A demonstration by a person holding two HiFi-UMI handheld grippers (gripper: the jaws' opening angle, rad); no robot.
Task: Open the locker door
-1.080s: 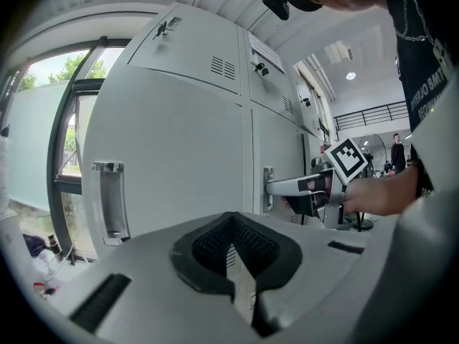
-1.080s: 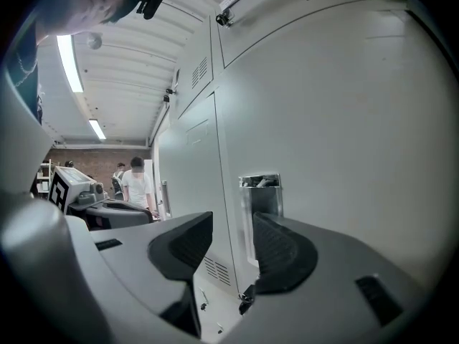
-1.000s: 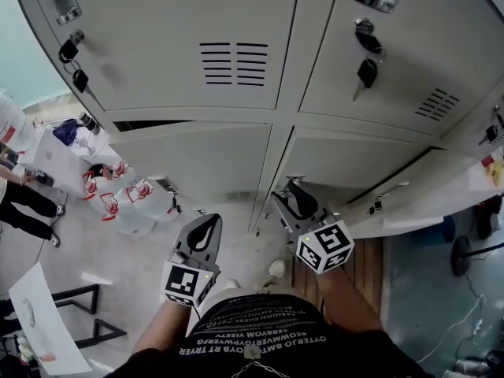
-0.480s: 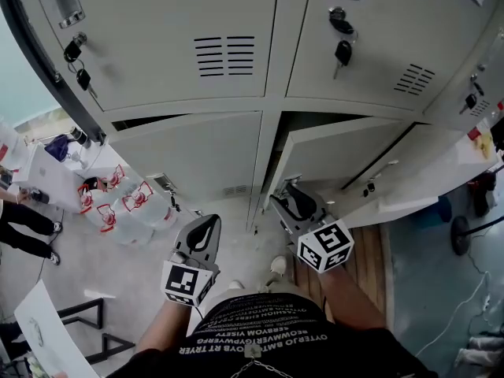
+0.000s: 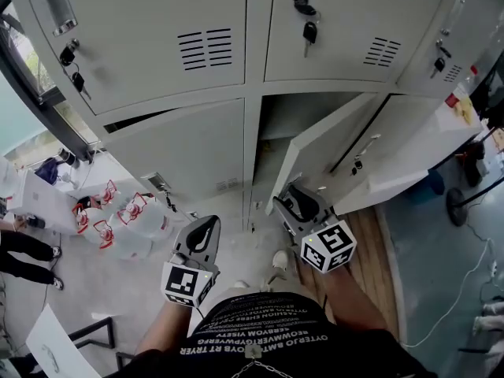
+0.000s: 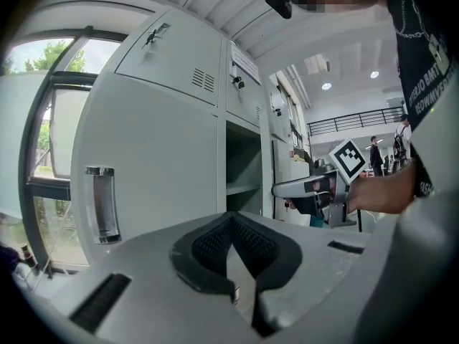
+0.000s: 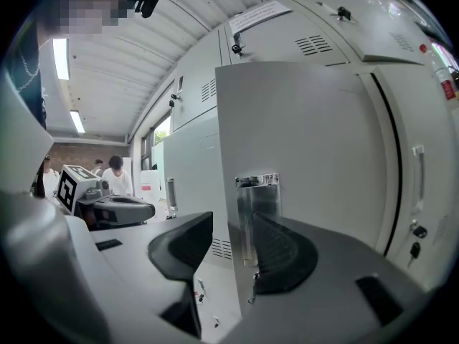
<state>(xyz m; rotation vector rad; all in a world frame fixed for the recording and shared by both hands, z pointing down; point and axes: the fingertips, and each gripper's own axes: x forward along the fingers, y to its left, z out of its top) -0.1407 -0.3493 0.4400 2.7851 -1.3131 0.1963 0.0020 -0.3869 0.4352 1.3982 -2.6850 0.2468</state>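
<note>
Since one second ago the door (image 5: 323, 144) has swung further out of its frame at centre right of the head view, and the opening (image 5: 277, 128) behind it is wider. The right gripper (image 5: 296, 205) has stayed at the door's lower free edge.

Step in hand: the pull, partly done. The door stands at an angle to the locker (image 5: 181, 156) row, not yet fully open.

Right gripper: in its own view the jaws stand apart, astride the door's free edge, with the chrome handle (image 7: 252, 192) just behind the right-hand pad. A clear gap shows between the left-hand pad and the edge, so the door is hooked rather than clamped. Whether the other pad actually touches the panel cannot be made out.

Left gripper (image 5: 210, 224): jaws together, holding nothing, low at centre left of the head view and well apart from the door. It takes no part.

Next move, as a judgement: continue drawing the right gripper outward along the door's arc, keeping the edge between the jaws so that it does not slip out, until the opening is fully clear.
</note>
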